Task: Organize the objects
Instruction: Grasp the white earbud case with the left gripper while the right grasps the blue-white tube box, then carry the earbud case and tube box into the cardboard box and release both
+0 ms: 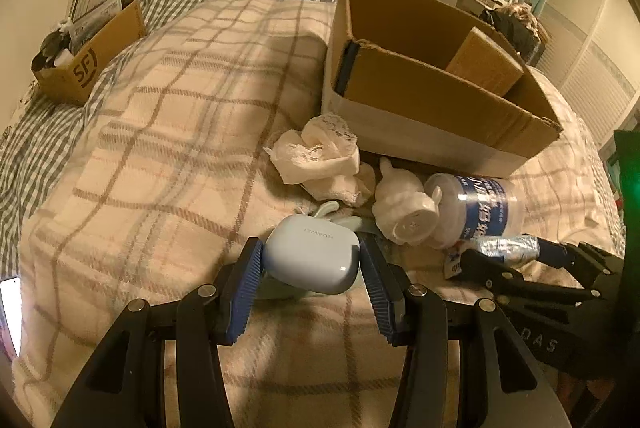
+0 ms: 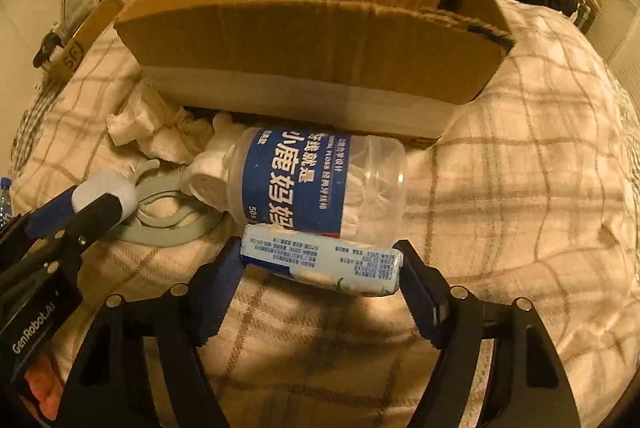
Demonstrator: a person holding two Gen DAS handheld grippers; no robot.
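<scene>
A pale blue earbud case sits between the blue pads of my left gripper, which is shut on it just above the checked blanket. In the right wrist view the same left gripper shows at the left with the case at its tips. My right gripper is shut on a small light blue packet, one pad at each end. From the left wrist view, that packet and right gripper appear at the right. Behind the packet a clear jar with a blue label lies on its side.
A large open cardboard box stands just behind the pile, with a smaller carton inside. Crumpled white cloth, a white wrapped lump and a grey-green ring lie before it. A small SF box sits far left.
</scene>
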